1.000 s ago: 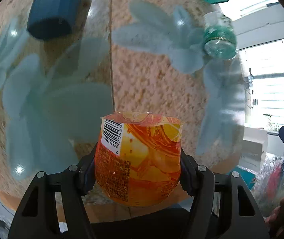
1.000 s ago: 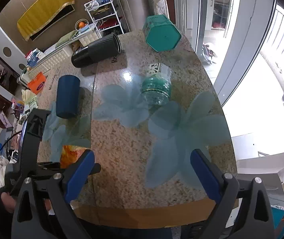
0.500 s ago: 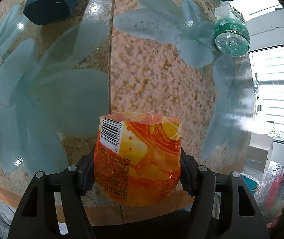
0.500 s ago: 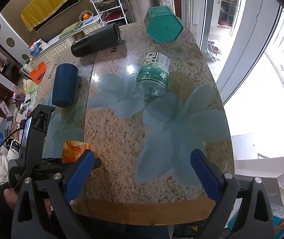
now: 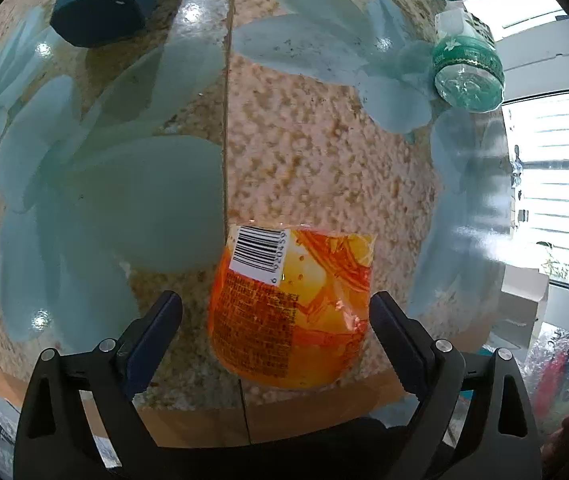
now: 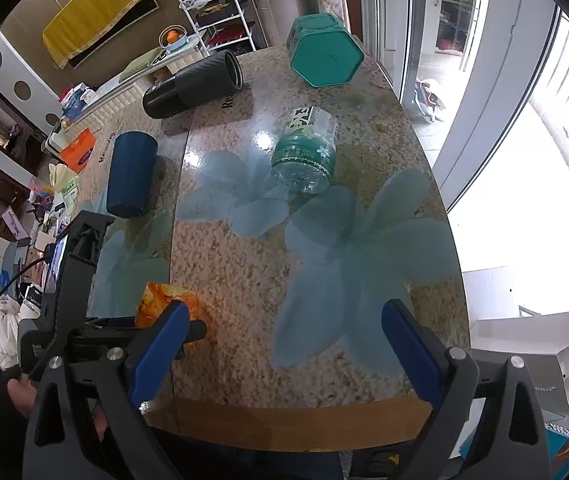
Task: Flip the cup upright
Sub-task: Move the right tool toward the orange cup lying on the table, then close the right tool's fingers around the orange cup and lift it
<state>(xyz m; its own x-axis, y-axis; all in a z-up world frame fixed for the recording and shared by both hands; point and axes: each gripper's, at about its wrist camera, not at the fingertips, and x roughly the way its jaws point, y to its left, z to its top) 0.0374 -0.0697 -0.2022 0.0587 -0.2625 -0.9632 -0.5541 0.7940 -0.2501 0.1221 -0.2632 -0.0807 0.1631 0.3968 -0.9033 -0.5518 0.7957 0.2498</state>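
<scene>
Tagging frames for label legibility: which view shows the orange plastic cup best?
The left wrist view: the orange plastic cup fills the centre, barcode readable, between the open left claw. The right wrist view shows only a sliver.

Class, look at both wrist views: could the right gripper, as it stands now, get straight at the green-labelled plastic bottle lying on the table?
Probably yes. The right gripper is open and holds nothing, and the table between it and the plastic bottle is bare. The orange cup and left gripper sit off to its left.
</scene>
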